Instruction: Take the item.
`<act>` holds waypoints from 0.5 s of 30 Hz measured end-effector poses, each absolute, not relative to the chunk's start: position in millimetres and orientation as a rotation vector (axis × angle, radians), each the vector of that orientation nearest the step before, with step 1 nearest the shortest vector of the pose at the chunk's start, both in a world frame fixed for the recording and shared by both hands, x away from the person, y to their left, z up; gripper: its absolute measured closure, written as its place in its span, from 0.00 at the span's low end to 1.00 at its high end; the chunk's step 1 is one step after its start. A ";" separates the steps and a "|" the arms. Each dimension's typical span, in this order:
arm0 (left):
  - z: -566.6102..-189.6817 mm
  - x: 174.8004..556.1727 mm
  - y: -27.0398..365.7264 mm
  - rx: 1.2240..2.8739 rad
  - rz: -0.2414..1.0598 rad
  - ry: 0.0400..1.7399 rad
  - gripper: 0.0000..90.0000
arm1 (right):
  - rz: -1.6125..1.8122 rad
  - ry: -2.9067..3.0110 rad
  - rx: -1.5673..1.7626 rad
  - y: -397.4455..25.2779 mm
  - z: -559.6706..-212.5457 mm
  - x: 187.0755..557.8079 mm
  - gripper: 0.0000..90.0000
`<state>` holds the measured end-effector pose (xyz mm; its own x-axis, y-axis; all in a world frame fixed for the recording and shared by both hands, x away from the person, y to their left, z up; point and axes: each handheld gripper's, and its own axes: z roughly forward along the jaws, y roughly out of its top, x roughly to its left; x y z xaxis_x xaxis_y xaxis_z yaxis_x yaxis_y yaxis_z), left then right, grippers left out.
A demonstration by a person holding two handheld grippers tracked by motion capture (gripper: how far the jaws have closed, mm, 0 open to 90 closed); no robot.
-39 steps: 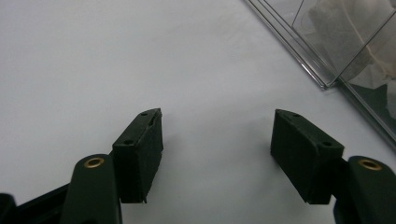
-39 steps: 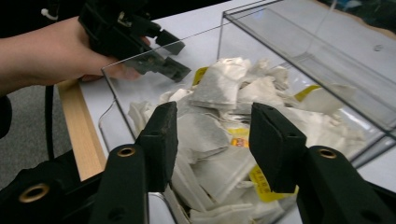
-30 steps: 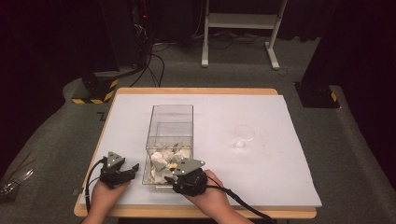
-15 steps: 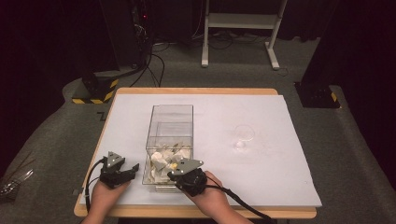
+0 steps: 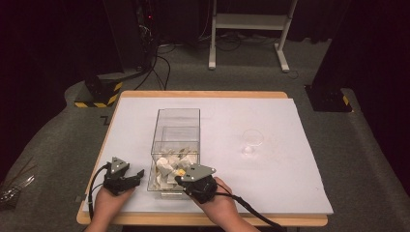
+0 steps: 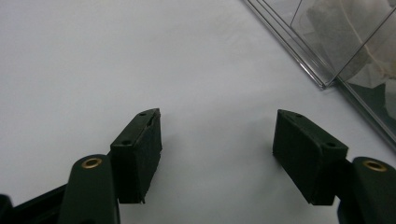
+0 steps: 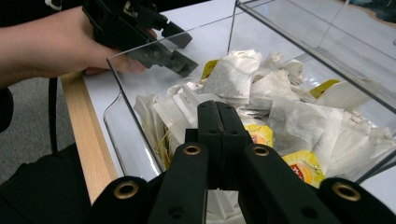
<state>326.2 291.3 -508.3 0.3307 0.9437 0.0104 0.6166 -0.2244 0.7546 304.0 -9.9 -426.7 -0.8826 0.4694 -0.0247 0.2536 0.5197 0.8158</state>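
Note:
A clear plastic box (image 5: 176, 112) stands on the white table sheet (image 5: 270, 174), its near end heaped with white and yellow tea bags (image 5: 169, 166). My right gripper (image 5: 179, 180) sits at the box's near end, jaws shut and pointing left over the bags. In the right gripper view its closed tips (image 7: 219, 109) hang just above the tea bags (image 7: 233, 70), with nothing seen between them. My left gripper (image 5: 138, 176) rests left of the box, open. In the left gripper view the left gripper (image 6: 217, 140) spans bare white sheet, with the box (image 6: 327, 56) at upper right.
A small clear cup (image 5: 253, 140) stands on the sheet right of the box. The table's wooden front edge (image 7: 88, 135) runs close under both hands. The left gripper (image 7: 186, 55) and its hand show through the box wall (image 7: 140, 79). Cables and stands lie beyond the table.

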 end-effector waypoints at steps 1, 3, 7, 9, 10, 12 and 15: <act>-508.4 326.2 291.2 1.938 0.638 1.368 0.37 | 1.297 2.517 0.613 -10.7 -426.4 304.3 1.00; -508.4 326.4 291.1 1.937 0.640 1.368 0.37 | 1.313 2.510 0.617 -12.4 -425.6 304.9 1.00; -508.4 326.3 291.1 1.938 0.638 1.367 0.37 | 1.341 2.487 0.624 -15.7 -422.3 304.8 1.00; -508.4 326.2 291.1 1.938 0.638 1.367 0.37 | 1.355 2.475 0.626 -17.4 -420.5 305.4 1.00; -508.4 326.3 291.0 1.938 0.637 1.367 0.36 | 1.366 2.465 0.627 -18.6 -419.2 305.6 1.00; -508.3 326.3 291.3 1.939 0.636 1.368 0.36 | 1.378 2.451 0.625 -20.5 -417.1 305.5 1.00; -508.4 326.2 291.0 1.938 0.639 1.367 0.37 | 1.391 2.426 0.628 -23.9 -414.0 305.6 1.00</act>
<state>326.2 291.0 -508.4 0.3306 0.9437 0.0120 0.6145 -0.2249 0.7562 305.6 -23.9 -414.0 -0.8682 0.4958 -0.0210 0.2323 0.4435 0.8656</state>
